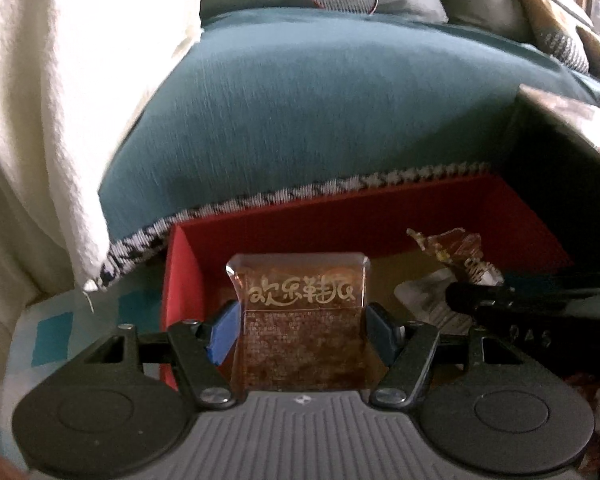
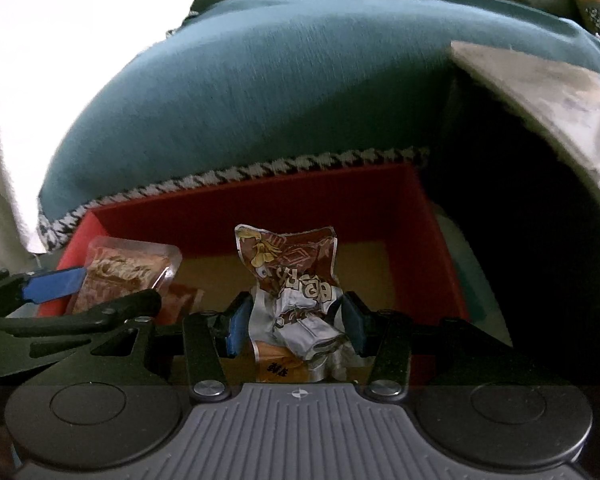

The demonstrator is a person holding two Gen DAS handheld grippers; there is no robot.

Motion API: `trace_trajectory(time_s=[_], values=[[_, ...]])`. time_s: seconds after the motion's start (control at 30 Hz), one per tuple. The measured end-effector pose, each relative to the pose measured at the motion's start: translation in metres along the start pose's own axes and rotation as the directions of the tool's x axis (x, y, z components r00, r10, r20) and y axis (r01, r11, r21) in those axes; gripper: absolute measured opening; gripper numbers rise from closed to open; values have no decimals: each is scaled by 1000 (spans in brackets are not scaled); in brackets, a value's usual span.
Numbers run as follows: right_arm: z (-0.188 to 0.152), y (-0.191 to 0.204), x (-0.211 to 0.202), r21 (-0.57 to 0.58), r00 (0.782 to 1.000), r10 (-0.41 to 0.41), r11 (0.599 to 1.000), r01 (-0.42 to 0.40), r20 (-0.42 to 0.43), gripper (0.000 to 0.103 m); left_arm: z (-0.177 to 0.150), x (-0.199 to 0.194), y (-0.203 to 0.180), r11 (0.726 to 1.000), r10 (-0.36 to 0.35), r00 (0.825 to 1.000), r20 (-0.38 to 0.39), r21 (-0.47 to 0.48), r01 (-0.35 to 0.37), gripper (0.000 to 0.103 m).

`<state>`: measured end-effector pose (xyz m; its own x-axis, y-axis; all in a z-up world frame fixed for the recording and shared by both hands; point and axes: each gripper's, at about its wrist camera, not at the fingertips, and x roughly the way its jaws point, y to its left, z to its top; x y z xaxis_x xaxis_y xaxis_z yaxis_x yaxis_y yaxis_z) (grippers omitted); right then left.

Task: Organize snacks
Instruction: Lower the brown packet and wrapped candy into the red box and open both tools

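With the left gripper [image 1: 300,330] clamped on the amber snack packet [image 1: 300,316] and the right gripper [image 2: 294,320] on the crinkled foil packet [image 2: 296,300], both over the red box [image 2: 260,196] (sofa behind), I'd lower well inside before releasing.

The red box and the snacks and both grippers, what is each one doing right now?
Red box: open, no lid on it.
Amber snack packet: sealed, clamped in the left gripper over the box.
Crinkled foil snack packet: squeezed in the right gripper over the box.
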<state>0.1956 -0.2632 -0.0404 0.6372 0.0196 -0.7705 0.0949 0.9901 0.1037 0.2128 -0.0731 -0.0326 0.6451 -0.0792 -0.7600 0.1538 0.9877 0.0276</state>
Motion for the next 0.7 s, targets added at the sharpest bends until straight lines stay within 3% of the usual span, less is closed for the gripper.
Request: trace_trajectory(time_s=[0.47, 0.7], values=[[-4, -3, 18, -22, 999, -33, 999, 33, -3, 59, -6, 15, -5, 999, 33, 999, -30, 21, -33, 64], [-1, 0, 7, -30, 999, -36, 999, 37, 24, 65, -4, 9, -2, 999, 41, 998, -41, 14, -40, 67]])
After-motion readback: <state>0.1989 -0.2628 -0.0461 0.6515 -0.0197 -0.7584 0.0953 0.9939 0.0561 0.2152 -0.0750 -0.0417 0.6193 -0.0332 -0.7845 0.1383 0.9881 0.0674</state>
